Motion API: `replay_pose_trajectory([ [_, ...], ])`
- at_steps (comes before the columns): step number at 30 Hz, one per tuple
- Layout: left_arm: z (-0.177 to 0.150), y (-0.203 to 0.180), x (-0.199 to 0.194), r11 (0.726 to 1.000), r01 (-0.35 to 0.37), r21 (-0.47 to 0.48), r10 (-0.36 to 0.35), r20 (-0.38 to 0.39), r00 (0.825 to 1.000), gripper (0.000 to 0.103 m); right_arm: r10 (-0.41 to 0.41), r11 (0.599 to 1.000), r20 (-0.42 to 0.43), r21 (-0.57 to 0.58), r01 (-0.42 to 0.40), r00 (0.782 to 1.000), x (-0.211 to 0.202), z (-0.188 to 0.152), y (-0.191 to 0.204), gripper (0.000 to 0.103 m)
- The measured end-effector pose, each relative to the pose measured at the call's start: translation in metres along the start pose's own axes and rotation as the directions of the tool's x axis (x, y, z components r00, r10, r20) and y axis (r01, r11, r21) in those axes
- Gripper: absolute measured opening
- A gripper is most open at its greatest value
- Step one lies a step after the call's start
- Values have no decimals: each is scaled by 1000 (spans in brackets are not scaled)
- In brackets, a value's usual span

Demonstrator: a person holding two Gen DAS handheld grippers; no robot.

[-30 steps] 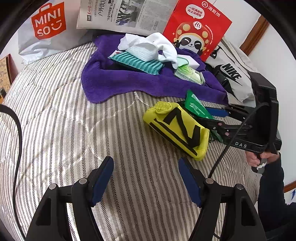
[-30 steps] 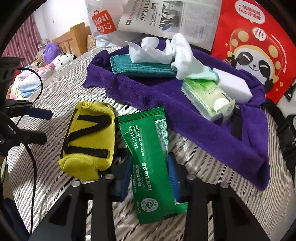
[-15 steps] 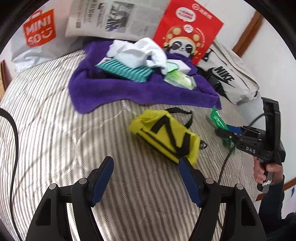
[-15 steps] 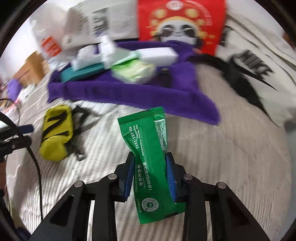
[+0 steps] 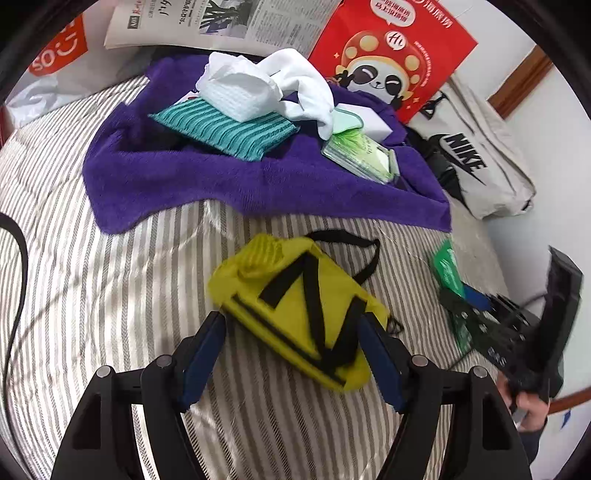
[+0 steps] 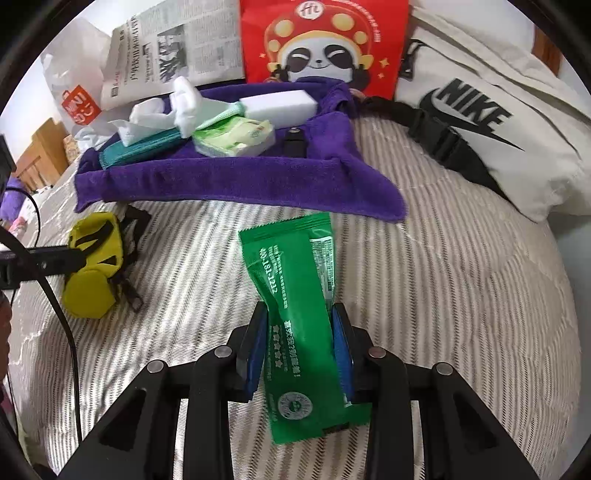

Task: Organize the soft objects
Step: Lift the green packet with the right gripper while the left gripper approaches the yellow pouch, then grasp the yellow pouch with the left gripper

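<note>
A yellow pouch (image 5: pixel 295 306) with black straps lies on the striped bed. My left gripper (image 5: pixel 291 332) is open, its two fingers on either side of the pouch's near end. The pouch also shows at the left in the right wrist view (image 6: pixel 94 266). My right gripper (image 6: pixel 300 325) is shut on a green wipes packet (image 6: pixel 295 295) and holds it above the bed; the packet shows at the right in the left wrist view (image 5: pixel 447 267). A purple towel (image 5: pixel 229 181) at the back carries a teal cloth (image 5: pixel 229 127), white cloths (image 5: pixel 258 88) and a tissue pack (image 5: pixel 360 151).
A red panda bag (image 5: pixel 391 51), a newspaper (image 5: pixel 229 18) and a white Miniso bag (image 5: pixel 59 51) stand behind the towel. A grey Nike bag (image 6: pixel 480 110) lies at the back right with a black strap beside it. Striped bedding (image 6: pixel 443 295) surrounds the packet.
My left gripper has moved forward until its fingers flank the yellow pouch. My right gripper has carried the green packet right, away from the pouch.
</note>
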State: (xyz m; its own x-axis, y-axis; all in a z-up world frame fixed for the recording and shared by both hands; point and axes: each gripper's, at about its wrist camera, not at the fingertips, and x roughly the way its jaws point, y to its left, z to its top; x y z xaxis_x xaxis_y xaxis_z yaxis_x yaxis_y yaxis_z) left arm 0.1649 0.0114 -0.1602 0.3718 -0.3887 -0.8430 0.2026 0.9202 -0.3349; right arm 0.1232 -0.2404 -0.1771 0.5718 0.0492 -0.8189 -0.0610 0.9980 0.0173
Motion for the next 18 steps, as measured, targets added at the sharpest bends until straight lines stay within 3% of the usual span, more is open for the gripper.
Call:
replay_pose_trajectory([
  [8,21,-33,25,994,-98,57,101,-47,994,75,-15,999,39,34,14,999,-2,-7,-1,36],
  [15,34,-60,47,970,-209,121,218,-63,974,85,-10,999,82,46,7,997,-1,-11,-2,36],
  [18,39,-72,59,951,-278,138,288,-65,955,90,-16,999,96,41,13,995,-2,-13,-1,36],
])
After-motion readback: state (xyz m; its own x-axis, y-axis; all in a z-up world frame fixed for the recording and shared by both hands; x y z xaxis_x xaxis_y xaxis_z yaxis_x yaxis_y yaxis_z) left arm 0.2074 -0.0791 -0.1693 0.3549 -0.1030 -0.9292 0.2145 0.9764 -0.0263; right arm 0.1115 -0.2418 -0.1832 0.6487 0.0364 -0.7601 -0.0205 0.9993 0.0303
